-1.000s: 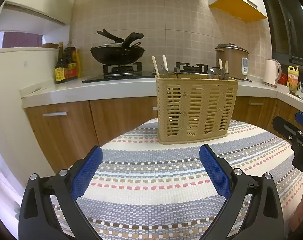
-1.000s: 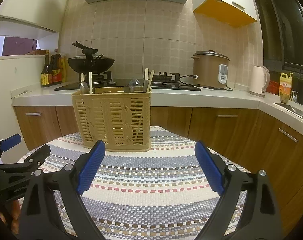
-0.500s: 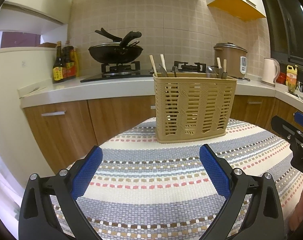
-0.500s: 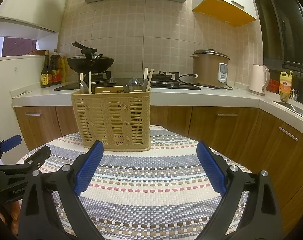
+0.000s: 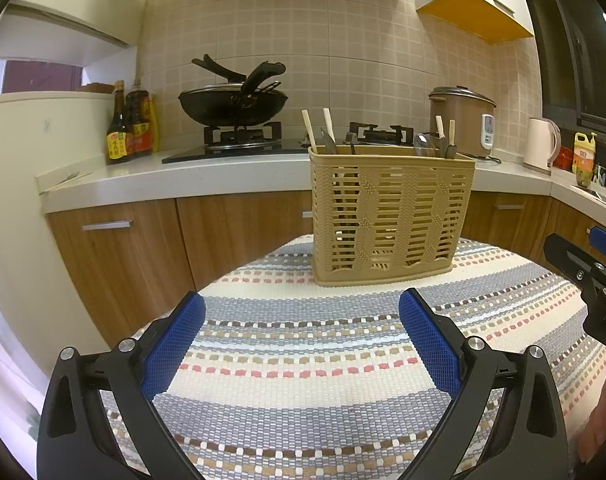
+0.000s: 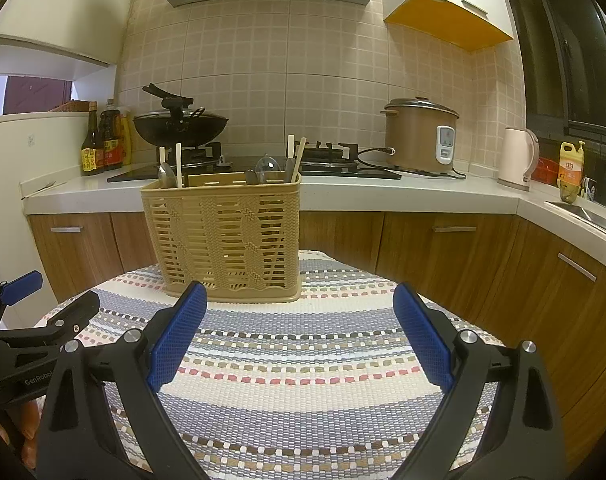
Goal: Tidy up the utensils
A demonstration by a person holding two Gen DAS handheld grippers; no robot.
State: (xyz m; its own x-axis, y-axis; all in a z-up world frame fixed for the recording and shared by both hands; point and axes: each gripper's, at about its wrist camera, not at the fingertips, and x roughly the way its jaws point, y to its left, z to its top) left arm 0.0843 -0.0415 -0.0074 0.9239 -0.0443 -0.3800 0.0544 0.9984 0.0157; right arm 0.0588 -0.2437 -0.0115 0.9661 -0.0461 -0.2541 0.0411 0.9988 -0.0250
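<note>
A tan slotted utensil basket [image 5: 391, 216] stands upright at the far side of the table on a striped woven cloth [image 5: 303, 360]; it also shows in the right wrist view [image 6: 227, 240]. Chopsticks [image 5: 309, 130] and spoons [image 5: 423, 142] stick up from its left and right ends. My left gripper [image 5: 301, 320] is open and empty, above the cloth, short of the basket. My right gripper [image 6: 299, 312] is open and empty, also short of the basket. Each gripper shows at the edge of the other's view.
Behind the table runs a kitchen counter [image 5: 183, 176] with wooden cabinets below. On it are a wok [image 5: 231, 104] on the gas stove, sauce bottles [image 5: 127, 124], a rice cooker [image 6: 421, 136], a kettle [image 6: 517, 158] and a yellow bottle [image 6: 571, 168].
Both grippers have drifted slightly; the basket sits a little higher in both views. Both stay open and empty.
</note>
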